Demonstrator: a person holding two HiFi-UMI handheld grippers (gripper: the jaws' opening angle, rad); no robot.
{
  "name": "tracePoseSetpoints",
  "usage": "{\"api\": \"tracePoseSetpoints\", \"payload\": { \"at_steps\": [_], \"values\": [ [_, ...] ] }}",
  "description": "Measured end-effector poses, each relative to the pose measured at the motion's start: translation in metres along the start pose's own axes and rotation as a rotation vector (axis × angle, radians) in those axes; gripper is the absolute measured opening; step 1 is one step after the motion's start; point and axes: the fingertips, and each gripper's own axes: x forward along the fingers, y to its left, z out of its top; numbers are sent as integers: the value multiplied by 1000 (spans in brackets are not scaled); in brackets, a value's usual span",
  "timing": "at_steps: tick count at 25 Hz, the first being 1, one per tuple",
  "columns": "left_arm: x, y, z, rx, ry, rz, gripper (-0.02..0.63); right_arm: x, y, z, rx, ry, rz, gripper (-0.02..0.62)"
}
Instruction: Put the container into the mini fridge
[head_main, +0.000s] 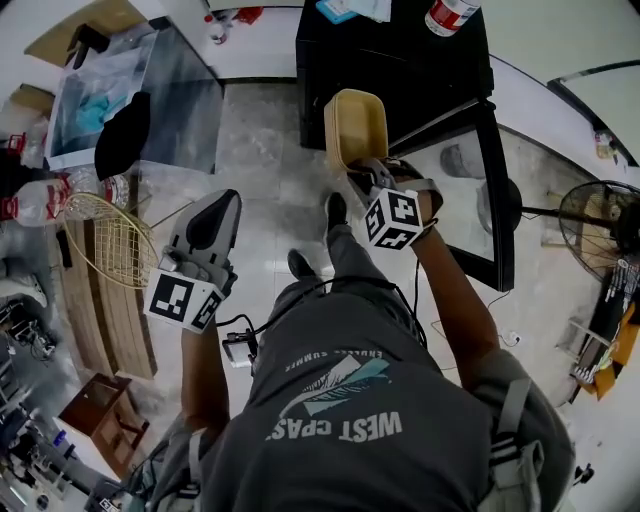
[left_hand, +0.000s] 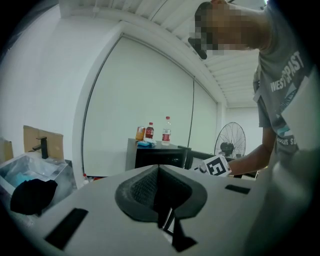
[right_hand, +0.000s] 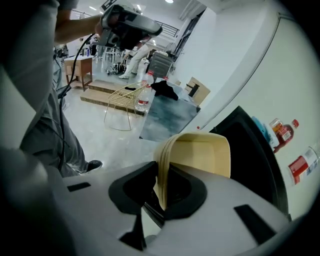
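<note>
Right gripper (right_hand: 159, 194) (head_main: 360, 178): jaws clamped on the rim of a pale yellow, round-cornered rectangular plastic container (right_hand: 201, 154) (head_main: 355, 127). The container is shallow and opaque, with plain walls and no print. Where the jaws bite, its edge shows thin parallel ridges. It is held off the floor, tipped up on edge and angled away from the gripper, just in front of the black box-shaped mini fridge (head_main: 400, 62) (right_hand: 256, 150). In the head view it overlaps the fridge's near corner. The fridge's black-framed glass door (head_main: 468, 190) stands swung out, to the right of the container in the head view. The marker cube (head_main: 393, 220) on the right gripper carries black-and-white squares and no letters. On the fridge top stand clear plastic bottles with red labels (right_hand: 285, 132) (head_main: 448, 14) (left_hand: 149, 131), the print too small to read, beside a pale blue item (head_main: 350, 9). Left gripper (left_hand: 159, 196) (head_main: 222, 203): jaws together, nothing between them, held well apart from the container over the grey floor (head_main: 270, 190). The person's grey T-shirt (head_main: 350, 420) reads "WEST" in white block letters; the second word is only partly legible.
</note>
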Motion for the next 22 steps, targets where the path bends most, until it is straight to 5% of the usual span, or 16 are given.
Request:
{"api": "tracePoseSetpoints", "payload": {
  "at_steps": [22],
  "values": [
    [35, 32, -42, -67, 82, 54, 14, 144, -3, -89, 44, 87, 19, 63]
  ]
}}
